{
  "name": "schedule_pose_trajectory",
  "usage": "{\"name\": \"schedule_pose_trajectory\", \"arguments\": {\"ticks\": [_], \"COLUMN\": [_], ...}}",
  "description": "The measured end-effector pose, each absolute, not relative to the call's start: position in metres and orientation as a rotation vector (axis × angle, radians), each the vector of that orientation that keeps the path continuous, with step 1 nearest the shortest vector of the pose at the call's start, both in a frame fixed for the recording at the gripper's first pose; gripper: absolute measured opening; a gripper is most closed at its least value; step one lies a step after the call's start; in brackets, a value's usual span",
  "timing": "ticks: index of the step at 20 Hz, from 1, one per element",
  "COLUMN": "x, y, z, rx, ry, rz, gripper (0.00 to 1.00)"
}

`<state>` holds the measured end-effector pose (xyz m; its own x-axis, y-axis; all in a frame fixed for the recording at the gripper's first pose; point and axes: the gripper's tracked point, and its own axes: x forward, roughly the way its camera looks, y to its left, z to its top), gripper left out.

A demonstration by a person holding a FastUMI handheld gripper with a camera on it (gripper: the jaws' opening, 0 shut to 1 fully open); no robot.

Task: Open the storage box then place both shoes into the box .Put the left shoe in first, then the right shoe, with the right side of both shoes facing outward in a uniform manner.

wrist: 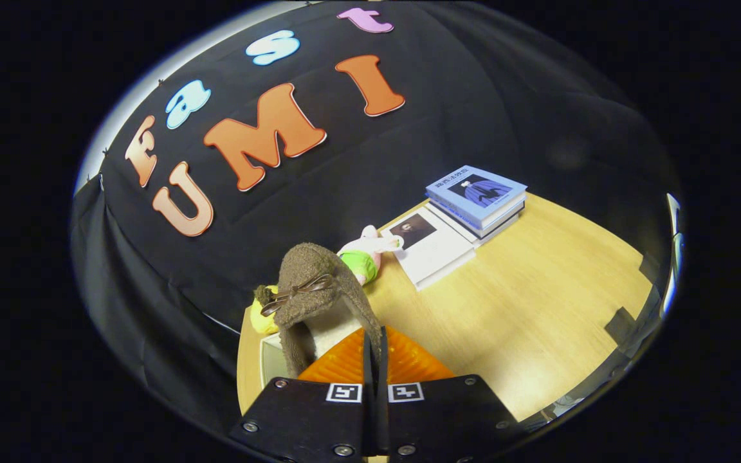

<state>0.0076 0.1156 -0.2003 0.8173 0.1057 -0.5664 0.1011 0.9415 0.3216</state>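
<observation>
A brown fuzzy shoe (316,283) with a brown bow on top hangs tilted just ahead of my fingers, its cream lining facing me. My gripper (374,341) is shut on the shoe, both fingers pressing on the rim of its opening. Below the shoe, left of my fingers, a pale corner of the storage box (270,361) shows above the wooden table (538,308). Whether the box lid is open is hidden behind the shoe.
A yellow plush toy (261,318) and a pink and green plush toy (364,257) lie beyond the shoe near the wall. A white book (431,247) and a stack of blue-covered books (476,199) lie further right. A table edge runs along the far right.
</observation>
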Motion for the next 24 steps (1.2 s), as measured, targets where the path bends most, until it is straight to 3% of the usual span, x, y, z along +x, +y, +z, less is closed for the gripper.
{"name": "schedule_pose_trajectory", "arguments": {"ticks": [17,20,21,22,23,24], "x": [-0.027,-0.019,-0.019,-0.017,-0.015,-0.011], "y": [0.163,0.173,0.172,0.169,0.168,0.167], "z": [-0.273,-0.249,-0.241,-0.233,-0.227,-0.221], "rx": [0.233,0.257,0.240,0.217,0.204,0.200], "ry": [0.737,0.676,0.653,0.640,0.629,0.619], "rz": [-0.028,0.004,0.013,0.017,0.025,0.031], "gripper": [0.04,0.28,0.46,0.55,0.75,0.84]}}
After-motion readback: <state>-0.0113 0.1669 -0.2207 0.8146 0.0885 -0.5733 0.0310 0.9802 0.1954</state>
